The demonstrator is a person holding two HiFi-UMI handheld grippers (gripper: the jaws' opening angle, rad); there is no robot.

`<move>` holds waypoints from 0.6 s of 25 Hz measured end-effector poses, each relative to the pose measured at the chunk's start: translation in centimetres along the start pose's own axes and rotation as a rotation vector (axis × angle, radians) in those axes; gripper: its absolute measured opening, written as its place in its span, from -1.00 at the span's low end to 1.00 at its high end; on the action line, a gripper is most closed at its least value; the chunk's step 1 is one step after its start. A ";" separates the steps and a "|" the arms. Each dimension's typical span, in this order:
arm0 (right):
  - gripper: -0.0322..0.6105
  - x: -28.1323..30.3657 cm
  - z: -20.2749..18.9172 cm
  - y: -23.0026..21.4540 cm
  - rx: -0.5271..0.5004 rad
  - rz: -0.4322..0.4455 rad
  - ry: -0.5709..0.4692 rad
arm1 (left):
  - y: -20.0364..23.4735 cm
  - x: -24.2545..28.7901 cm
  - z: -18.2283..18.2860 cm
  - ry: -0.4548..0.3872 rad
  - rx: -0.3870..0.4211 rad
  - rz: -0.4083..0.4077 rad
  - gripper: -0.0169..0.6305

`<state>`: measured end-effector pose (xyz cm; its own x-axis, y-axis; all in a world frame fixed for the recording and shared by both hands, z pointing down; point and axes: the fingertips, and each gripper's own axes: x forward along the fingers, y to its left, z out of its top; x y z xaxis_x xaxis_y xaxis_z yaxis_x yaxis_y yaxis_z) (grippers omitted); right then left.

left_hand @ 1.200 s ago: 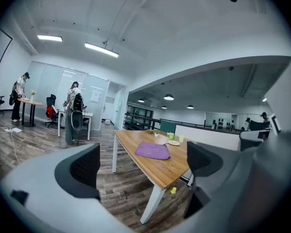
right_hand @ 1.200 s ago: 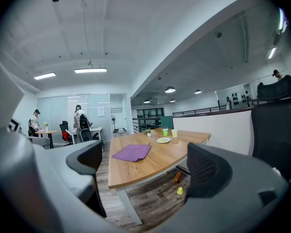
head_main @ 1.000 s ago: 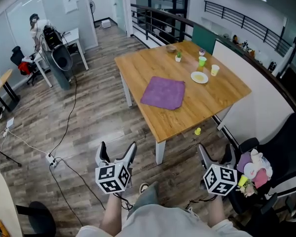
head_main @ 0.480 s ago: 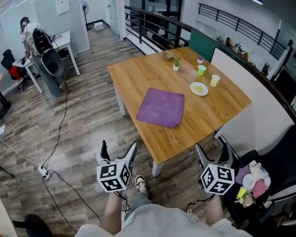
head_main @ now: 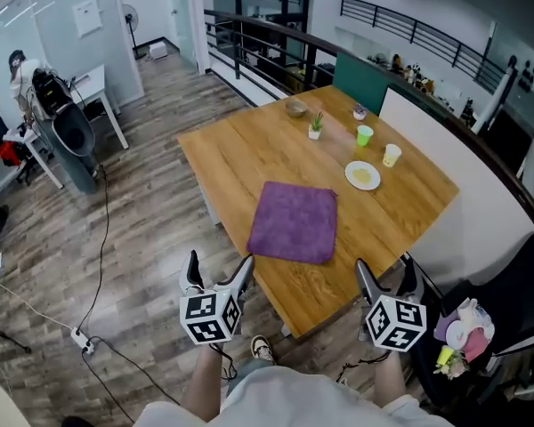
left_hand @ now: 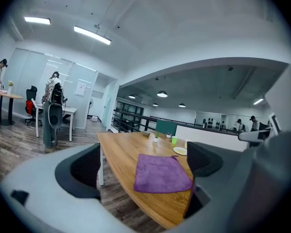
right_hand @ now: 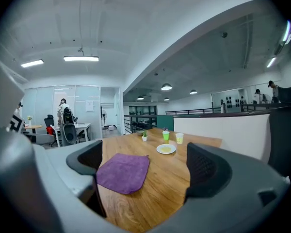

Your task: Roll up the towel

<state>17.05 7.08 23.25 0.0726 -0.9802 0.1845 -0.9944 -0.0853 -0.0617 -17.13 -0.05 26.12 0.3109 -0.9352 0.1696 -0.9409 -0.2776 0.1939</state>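
Note:
A purple towel (head_main: 294,221) lies flat and unrolled near the front edge of the wooden table (head_main: 240,154). It also shows as the towel (left_hand: 161,173) ahead in the left gripper view and the towel (right_hand: 123,172) in the right gripper view. My left gripper (head_main: 219,277) hangs open, short of the table's near corner, with nothing between its jaws. My right gripper (head_main: 387,277) is open too, off the table's near right edge, also empty. Both are held at about table height, some way from the towel.
Beyond the towel stand a white plate (head_main: 362,175), a green cup (head_main: 364,135), a pale cup (head_main: 392,155), a small potted plant (head_main: 315,126) and a bowl (head_main: 295,108). A chair with soft toys (head_main: 463,323) is at the right. Cables (head_main: 98,265) run over the floor at the left.
The view has closed in on the table: the towel and table edge now lie nearer both grippers. Both grippers stay open and empty.

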 end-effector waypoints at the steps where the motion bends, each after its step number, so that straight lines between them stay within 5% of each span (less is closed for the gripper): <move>1: 0.80 0.8 0.1 0.2 0.002 -0.008 0.003 | 0.5 1.0 0.3 0.004 0.003 -0.005 0.79; 15: 0.77 8.1 -0.9 1.9 0.007 -0.057 0.079 | 3.4 10.5 0.2 0.080 0.015 -0.080 0.79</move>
<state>15.73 -0.91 25.50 0.1223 -0.9566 0.2645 -0.9883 -0.1418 -0.0556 -17.08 -10.85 28.41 0.3943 -0.8895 0.2308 -0.9143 -0.3545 0.1959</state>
